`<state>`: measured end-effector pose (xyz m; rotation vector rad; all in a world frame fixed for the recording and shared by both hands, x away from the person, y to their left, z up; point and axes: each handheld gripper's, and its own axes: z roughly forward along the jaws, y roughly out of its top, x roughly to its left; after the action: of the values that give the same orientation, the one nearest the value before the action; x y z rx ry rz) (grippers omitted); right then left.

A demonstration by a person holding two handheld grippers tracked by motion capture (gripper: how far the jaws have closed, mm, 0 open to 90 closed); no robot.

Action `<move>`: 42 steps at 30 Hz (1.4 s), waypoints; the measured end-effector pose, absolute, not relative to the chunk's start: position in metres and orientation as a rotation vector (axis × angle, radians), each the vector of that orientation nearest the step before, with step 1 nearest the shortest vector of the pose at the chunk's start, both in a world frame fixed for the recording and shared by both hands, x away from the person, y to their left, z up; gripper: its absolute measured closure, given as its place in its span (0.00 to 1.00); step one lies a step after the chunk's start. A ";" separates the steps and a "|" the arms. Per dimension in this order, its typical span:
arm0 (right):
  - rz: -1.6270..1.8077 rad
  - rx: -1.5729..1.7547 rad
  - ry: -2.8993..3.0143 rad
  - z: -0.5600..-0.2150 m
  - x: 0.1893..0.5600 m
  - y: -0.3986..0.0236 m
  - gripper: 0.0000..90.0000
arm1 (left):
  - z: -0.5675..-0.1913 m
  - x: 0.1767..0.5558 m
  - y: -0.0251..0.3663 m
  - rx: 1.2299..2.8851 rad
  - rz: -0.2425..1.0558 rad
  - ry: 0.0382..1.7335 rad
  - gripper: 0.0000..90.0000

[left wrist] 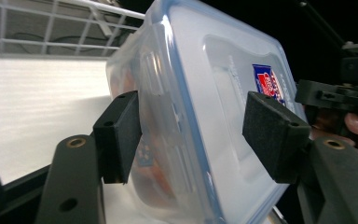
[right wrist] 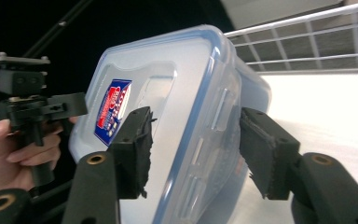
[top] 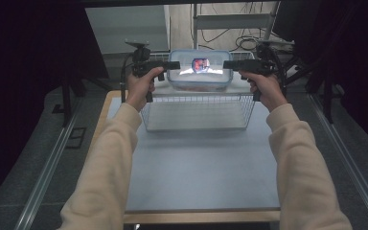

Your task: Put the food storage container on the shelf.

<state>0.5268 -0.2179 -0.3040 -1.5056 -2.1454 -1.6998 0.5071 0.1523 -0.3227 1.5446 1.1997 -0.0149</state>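
Altogether one clear plastic container (top: 200, 71) with a blue-rimmed lid, one wire basket (top: 197, 112) and two grippers are counted on the grey table (top: 201, 167). At the far edge of the basket the container is seen, raised over its rim, with the left gripper (top: 176, 65) at its left end and the right gripper (top: 226, 64) at its right end. Both forearms, in cream sleeves, are stretched forward from the near edge, and each hand is wrapped around a gripper handle with the jaws pointed inward at the container.

From the left gripper view, the container's left end is shown between spread jaws, and both pads stand clear of it; an orange content is glimpsed through the wall. From the right gripper view, a gap is seen between each pad and the container's right end, so no grip is made there either. A red and blue label (right wrist: 112, 111) on the lid is made out more plainly there than from above.
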 end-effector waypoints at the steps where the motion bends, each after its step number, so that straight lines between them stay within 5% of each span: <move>1: -1.691 -1.533 -2.170 -0.304 0.527 -0.217 0.49 | -0.324 0.509 0.151 1.565 -0.008 1.200 0.42; 12: -1.751 -1.609 -2.255 -0.301 0.517 -0.216 0.42 | -0.328 0.505 0.152 1.477 -0.011 1.221 0.22; 28: -1.843 -1.385 -2.402 -0.300 0.465 -0.233 0.33 | -0.311 0.440 0.172 1.505 0.091 1.105 0.24; 42: -1.892 -1.221 -2.446 -0.350 0.401 -0.249 0.30 | -0.364 0.355 0.173 1.571 0.092 1.002 0.26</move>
<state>0.4005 -0.2489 -0.3496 -1.2205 -2.4460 -1.8918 0.3546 0.1730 -0.3643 1.5705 1.0024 0.0918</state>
